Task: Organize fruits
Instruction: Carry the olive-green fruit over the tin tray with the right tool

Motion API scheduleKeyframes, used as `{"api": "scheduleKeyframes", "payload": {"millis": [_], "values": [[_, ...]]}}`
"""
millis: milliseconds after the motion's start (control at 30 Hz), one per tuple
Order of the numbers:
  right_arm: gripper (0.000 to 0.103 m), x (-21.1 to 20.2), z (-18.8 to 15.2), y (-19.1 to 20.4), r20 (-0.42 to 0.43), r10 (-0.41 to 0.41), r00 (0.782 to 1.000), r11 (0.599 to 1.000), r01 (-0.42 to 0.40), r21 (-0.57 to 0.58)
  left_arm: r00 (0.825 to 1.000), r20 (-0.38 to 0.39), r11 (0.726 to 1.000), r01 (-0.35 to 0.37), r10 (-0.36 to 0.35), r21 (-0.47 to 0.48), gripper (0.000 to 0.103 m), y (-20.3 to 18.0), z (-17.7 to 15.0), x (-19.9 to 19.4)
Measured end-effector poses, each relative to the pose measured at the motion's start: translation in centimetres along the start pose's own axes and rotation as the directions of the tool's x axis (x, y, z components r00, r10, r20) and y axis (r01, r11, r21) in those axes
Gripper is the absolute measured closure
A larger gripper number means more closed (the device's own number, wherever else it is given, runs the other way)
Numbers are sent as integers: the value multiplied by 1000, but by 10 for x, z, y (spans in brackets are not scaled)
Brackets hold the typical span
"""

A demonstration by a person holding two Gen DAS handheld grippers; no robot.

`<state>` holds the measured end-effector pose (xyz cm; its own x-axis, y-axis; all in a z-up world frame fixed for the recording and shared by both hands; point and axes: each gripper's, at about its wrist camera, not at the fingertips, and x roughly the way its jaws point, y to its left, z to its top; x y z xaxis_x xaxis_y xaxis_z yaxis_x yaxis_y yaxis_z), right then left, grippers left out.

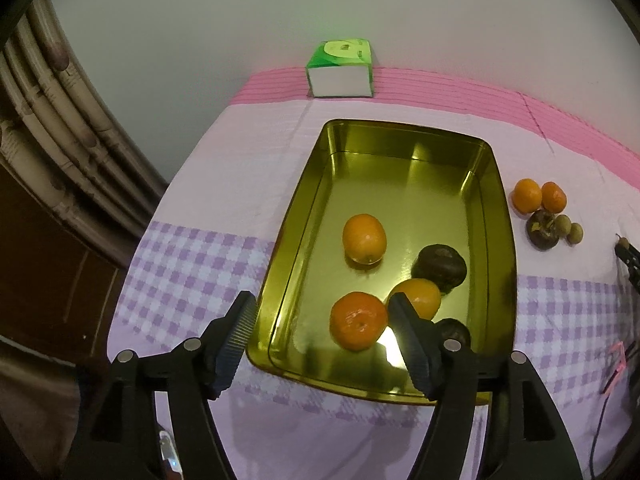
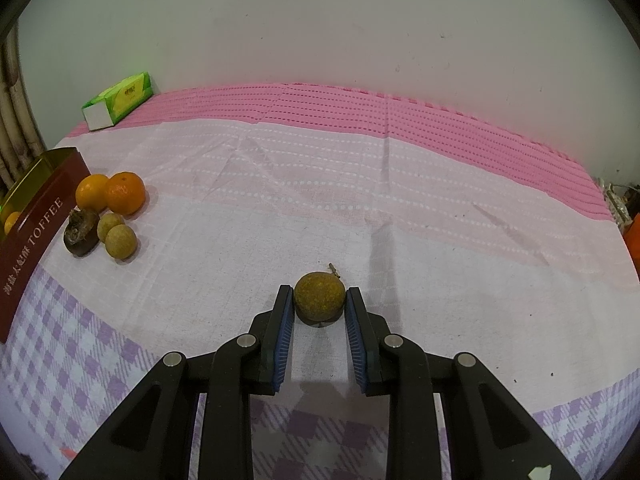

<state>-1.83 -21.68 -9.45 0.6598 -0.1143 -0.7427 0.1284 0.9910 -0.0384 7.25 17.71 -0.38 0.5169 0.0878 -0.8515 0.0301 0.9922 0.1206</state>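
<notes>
I am holding the left gripper (image 1: pixel 322 318) with its fingers (image 1: pixel 240 330) spread and nothing between them, poised over the near end of the gold tin (image 1: pixel 280 248). Inside the tin I am seeing three oranges: one nearest me (image 1: pixel 357 321), one partly behind the right finger (image 1: pixel 420 296), and one further up the middle (image 1: pixel 364 238). Two dark fruits, one beside the middle oranges (image 1: pixel 440 266) and one at the near corner (image 1: pixel 454 330), are lying in there too, so I am judging roughly half the sorting done.

Moving right, a small cluster is waiting on the tablecloth (image 2: pixel 320 184) just beside the tin: two more oranges (image 2: pixel 125 193), a dark fruit (image 2: pixel 81 236) and two small greenish-brown round fruits (image 2: pixel 121 241). None of these is in the tin yet.

Further right, I am pinching another small brown round fruit (image 2: pixel 319 297) with the right gripper (image 2: pixel 319 300); its fingers (image 2: pixel 285 332) are pressed onto either side, and the fruit looks to be at or just above the cloth, well apart from the tin. That one, I reckon, is going in next, then the cluster.
</notes>
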Motion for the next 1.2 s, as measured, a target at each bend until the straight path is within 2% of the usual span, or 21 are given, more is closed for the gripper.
{"api": "scheduleKeyframes", "payload": {"millis": [267, 467, 633, 867, 1200], "values": [[79, 0, 4, 3, -10, -14, 1000, 1000, 14, 4, 1000, 3, 1000, -11, 11, -26, 29, 9, -7, 3], [79, -3, 7, 14, -23, -26, 999, 999, 26, -21, 1000, 2, 999, -9, 9, -51, 24, 14, -7, 6], [79, -10, 11, 26, -14, -21, 1000, 999, 20, -37, 1000, 5, 999, -5, 5, -52, 23, 15, -7, 6], [79, -31, 23, 53, 21, 39, 999, 997, -38, -66, 1000, 28, 998, -11, 12, -57, 14, 16, -6, 2], [79, -60, 31, 111, 52, 166, 985, 976, -157, -151, 999, 41, 994, -23, 27, -108, 12, 26, -4, -2]]}}
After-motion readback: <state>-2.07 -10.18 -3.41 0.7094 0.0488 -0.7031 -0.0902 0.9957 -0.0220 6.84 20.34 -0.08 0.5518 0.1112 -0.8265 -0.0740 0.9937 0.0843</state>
